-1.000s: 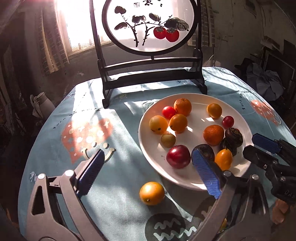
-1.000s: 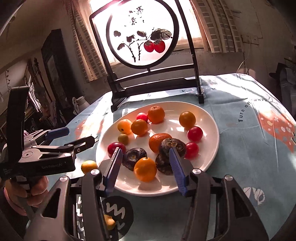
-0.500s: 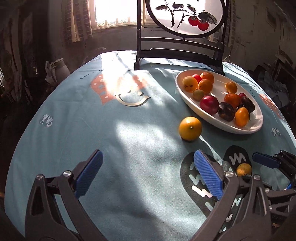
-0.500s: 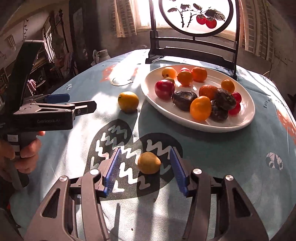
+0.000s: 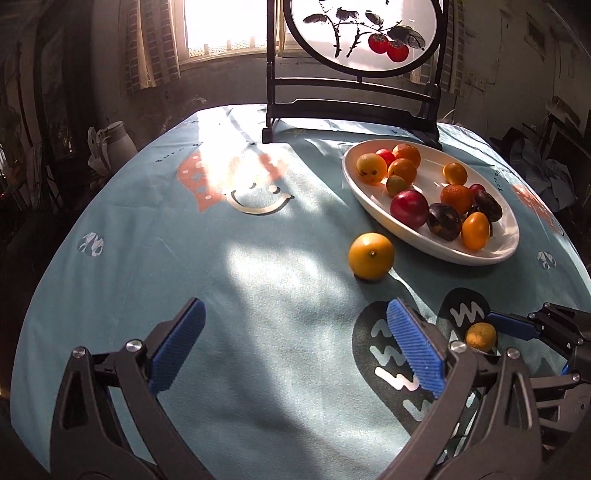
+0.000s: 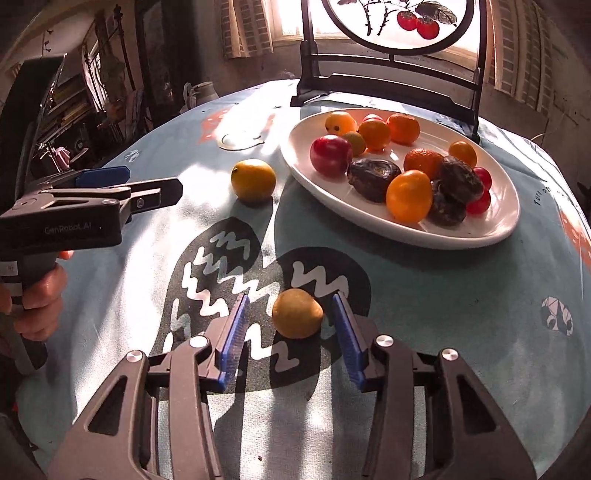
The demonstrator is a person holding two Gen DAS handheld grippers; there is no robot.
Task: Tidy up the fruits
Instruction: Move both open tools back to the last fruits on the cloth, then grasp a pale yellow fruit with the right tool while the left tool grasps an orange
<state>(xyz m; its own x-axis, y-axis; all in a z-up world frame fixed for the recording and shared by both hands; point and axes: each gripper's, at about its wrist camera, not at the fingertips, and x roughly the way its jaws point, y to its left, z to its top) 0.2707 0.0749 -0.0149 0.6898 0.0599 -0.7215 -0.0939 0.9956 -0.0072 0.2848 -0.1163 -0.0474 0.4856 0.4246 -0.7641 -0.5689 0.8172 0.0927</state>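
Observation:
A white oval plate point(image 6: 491, 232) point(image 5: 354, 181) holds several fruits: oranges, red ones and dark ones. A yellow-orange citrus point(image 6: 253, 180) point(image 5: 371, 255) lies on the cloth just left of the plate. A small dull-yellow fruit point(image 6: 297, 313) point(image 5: 480, 336) lies on the cloth between the open jaws of my right gripper point(image 6: 291, 328), apart from both pads. My left gripper point(image 5: 295, 347) is open and empty over bare cloth; it also shows in the right wrist view point(image 6: 155, 184), left of the citrus.
A dark wooden stand with a round painted screen point(image 5: 362, 33) stands behind the plate. The round table has a blue patterned cloth point(image 5: 221, 229); its edge curves close on the left and front. A pale jug point(image 5: 110, 144) stands beyond the table's left edge.
Both grippers pulled back from over the plate towards the table's front. The right gripper has come closer around the small yellow fruit. Both stay open.

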